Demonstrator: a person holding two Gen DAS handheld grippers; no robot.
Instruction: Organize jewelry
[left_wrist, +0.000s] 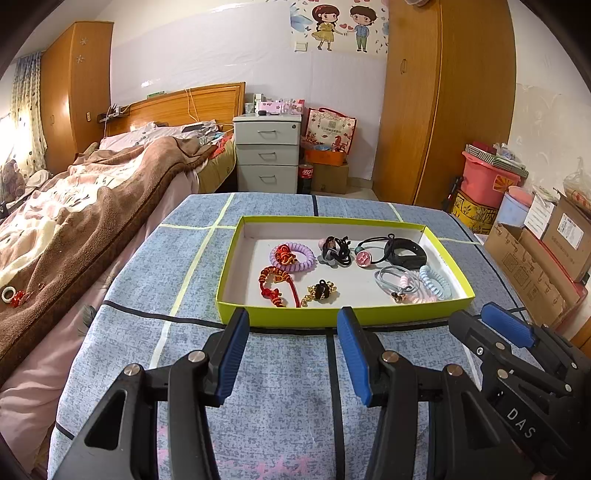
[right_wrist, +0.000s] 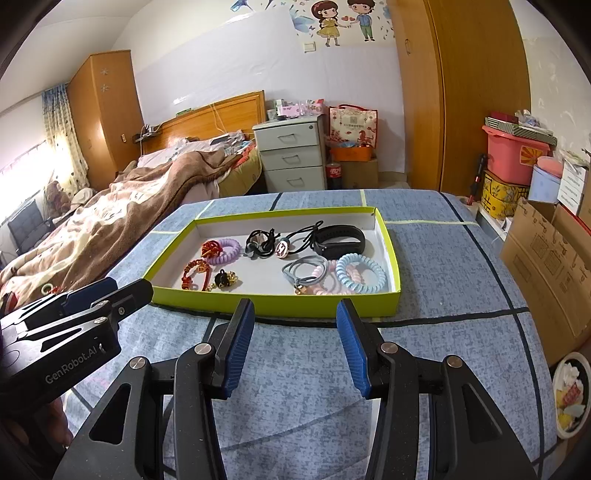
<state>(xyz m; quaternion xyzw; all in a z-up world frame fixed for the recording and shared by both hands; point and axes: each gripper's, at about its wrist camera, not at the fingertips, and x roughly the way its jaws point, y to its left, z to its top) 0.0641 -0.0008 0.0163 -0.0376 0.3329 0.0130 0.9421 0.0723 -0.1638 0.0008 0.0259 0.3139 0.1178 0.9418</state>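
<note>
Both grippers, left (left_wrist: 291, 350) and right (right_wrist: 293, 347), open and empty, waiting short of green tray (left_wrist: 332, 317) at 12 o'clock, probably because jewelry already inside.

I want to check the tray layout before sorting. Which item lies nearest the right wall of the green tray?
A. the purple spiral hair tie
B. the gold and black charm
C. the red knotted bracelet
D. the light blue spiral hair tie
D: the light blue spiral hair tie lies beside the right wall of the green tray; the other three sit in its left half.
</note>
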